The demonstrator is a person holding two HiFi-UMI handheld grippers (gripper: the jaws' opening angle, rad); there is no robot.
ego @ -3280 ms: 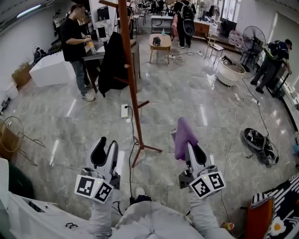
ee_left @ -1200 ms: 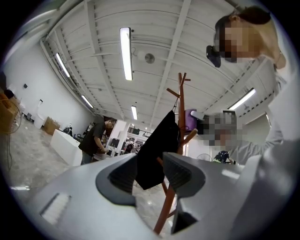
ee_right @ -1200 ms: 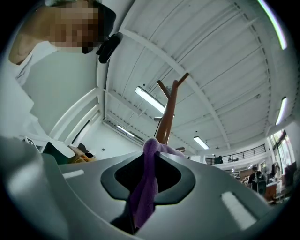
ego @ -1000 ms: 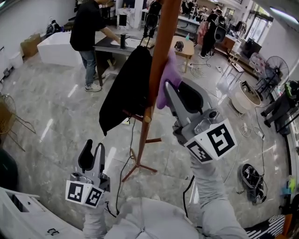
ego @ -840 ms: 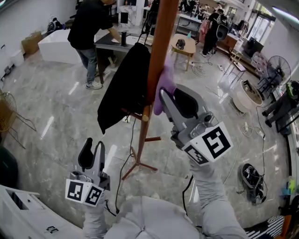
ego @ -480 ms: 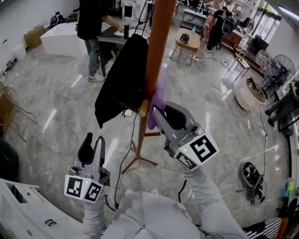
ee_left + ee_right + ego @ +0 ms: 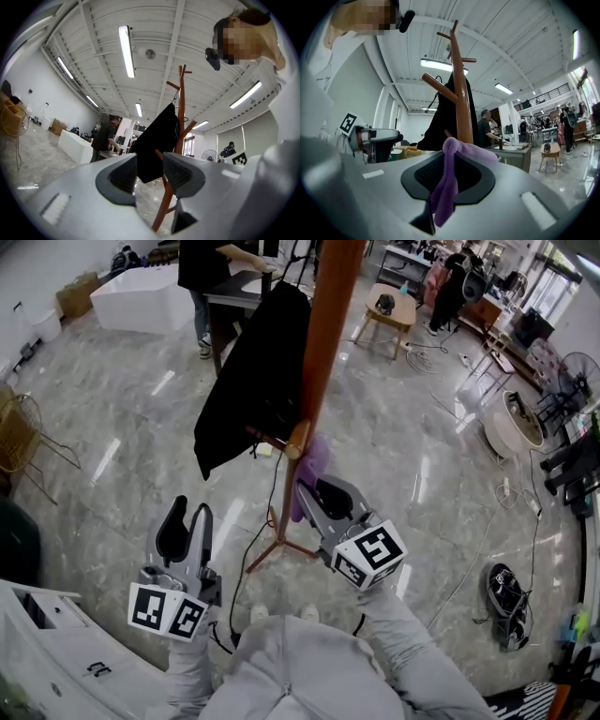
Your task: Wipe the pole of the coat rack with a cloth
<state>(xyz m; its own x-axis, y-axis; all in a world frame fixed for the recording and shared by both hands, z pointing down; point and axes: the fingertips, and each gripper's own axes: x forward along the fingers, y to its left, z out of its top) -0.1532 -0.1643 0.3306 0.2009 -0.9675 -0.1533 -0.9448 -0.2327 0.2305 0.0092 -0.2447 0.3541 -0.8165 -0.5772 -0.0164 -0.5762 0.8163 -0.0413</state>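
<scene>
The brown wooden coat rack pole (image 7: pixel 325 343) rises through the middle of the head view, with a black coat (image 7: pixel 253 376) hung on its left pegs. My right gripper (image 7: pixel 307 491) is shut on a purple cloth (image 7: pixel 309 469), which presses against the pole just under a round-ended peg (image 7: pixel 295 441). In the right gripper view the cloth (image 7: pixel 449 183) drapes between the jaws right before the pole (image 7: pixel 461 98). My left gripper (image 7: pixel 186 529) hangs low at the left, open and empty, away from the pole; its own view shows the pole (image 7: pixel 180 126) beyond the jaws.
The rack's tripod feet (image 7: pixel 272 545) and a black cable lie on the marble floor by my shoes. A person stands at a desk (image 7: pixel 239 282) at the back; a wire basket (image 7: pixel 21 442) is at left, a small wooden table (image 7: pixel 386 310) behind, a fan (image 7: pixel 523 423) at right.
My right gripper has slid the purple cloth down the pole, from chest height above the peg to just below it. The left gripper has hardly moved.
</scene>
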